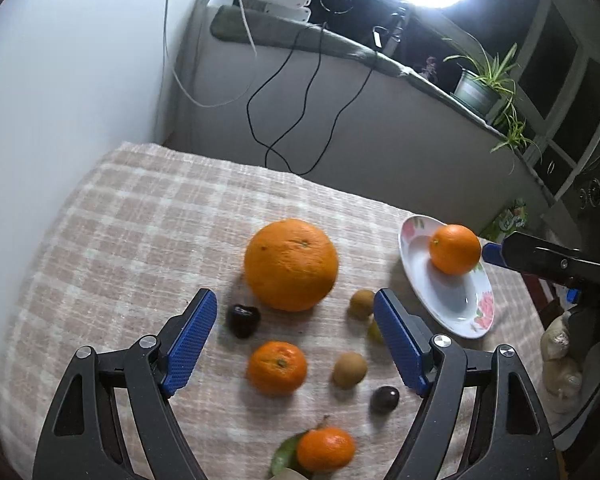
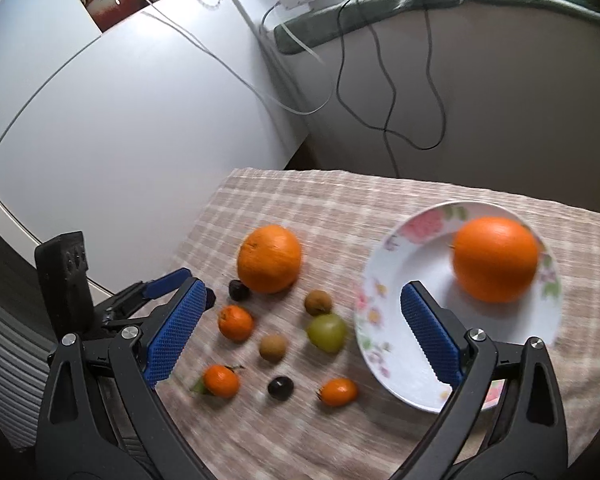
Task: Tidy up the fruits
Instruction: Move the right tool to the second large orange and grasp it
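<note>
My left gripper [image 1: 296, 302] stands open just above the checked cloth, its blue pads either side of a big orange [image 1: 291, 264] without touching it. Around it lie two tangerines [image 1: 277, 367], dark cherries [image 1: 242, 320], brown longans [image 1: 349, 370] and a green grape [image 2: 327, 332]. A second orange [image 2: 495, 258] rests in the flowered plate [image 2: 384, 320] at the right. My right gripper [image 2: 304, 296] is open and empty, its right finger over the plate's near rim. In the left wrist view its finger [image 1: 492, 252] shows beside the plated orange [image 1: 455, 249].
The checked cloth [image 1: 140, 220] covers a small table that ends close behind the fruit. A white cabinet [image 2: 120, 120] stands at the left. Cables [image 1: 300, 100] hang from the sill behind, which holds a potted plant [image 1: 484, 84]. A pale figurine [image 1: 560, 360] stands at the table's right.
</note>
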Available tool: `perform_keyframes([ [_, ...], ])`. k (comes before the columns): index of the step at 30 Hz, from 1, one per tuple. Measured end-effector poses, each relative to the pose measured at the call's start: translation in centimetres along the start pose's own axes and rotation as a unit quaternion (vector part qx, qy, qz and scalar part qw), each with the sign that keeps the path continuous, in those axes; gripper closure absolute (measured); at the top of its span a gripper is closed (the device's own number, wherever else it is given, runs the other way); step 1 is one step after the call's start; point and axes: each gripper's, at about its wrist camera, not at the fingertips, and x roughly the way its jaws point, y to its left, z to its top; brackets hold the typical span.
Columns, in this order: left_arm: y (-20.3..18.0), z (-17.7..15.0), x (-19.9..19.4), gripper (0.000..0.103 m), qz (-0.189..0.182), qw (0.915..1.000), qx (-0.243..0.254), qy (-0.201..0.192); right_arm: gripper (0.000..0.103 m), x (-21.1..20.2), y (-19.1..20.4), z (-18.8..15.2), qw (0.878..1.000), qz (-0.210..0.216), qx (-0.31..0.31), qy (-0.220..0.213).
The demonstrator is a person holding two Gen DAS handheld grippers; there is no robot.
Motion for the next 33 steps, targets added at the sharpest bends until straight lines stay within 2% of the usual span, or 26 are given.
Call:
perform_keyframes([
  [5, 0.5, 0.4, 1.3, 0.023, -0.012, 0.9998, 0.0, 0.013, 0.004, 3.5, 0.3, 1.7, 0.999, 0.027, 0.019, 0.035],
  [14, 0.2, 1.1, 3.2, 0.024, -0.029, 0.9992, 0.006, 0.027, 0.01, 8.8, 0.7, 3.8, 0.994, 0.046, 0.041, 0.089],
  [19, 0.1, 1.4, 4.2, 0.024, -0.026, 0.9991, 0.009, 0.031, 0.022, 11.5, 0.6, 4.0, 0.99, 0.047, 0.058, 0.117],
  [23, 0.0, 1.6, 4.8, 0.025, -0.03, 0.9989, 0.011, 0.034, 0.03, 12.8, 0.6, 3.9, 0.988, 0.047, 0.059, 0.132],
  [30, 0.2, 1.6, 5.9, 0.028, -0.029, 0.9986, 0.009, 0.043, 0.031, 14.2, 0.6, 4.0, 0.988, 0.041, 0.057, 0.139],
  [33, 0.2, 1.6, 6.1, 0.03, -0.03, 0.9984, 0.009, 0.046, 0.035, 14.8, 0.5, 4.0, 0.987, 0.038, 0.059, 0.144],
])
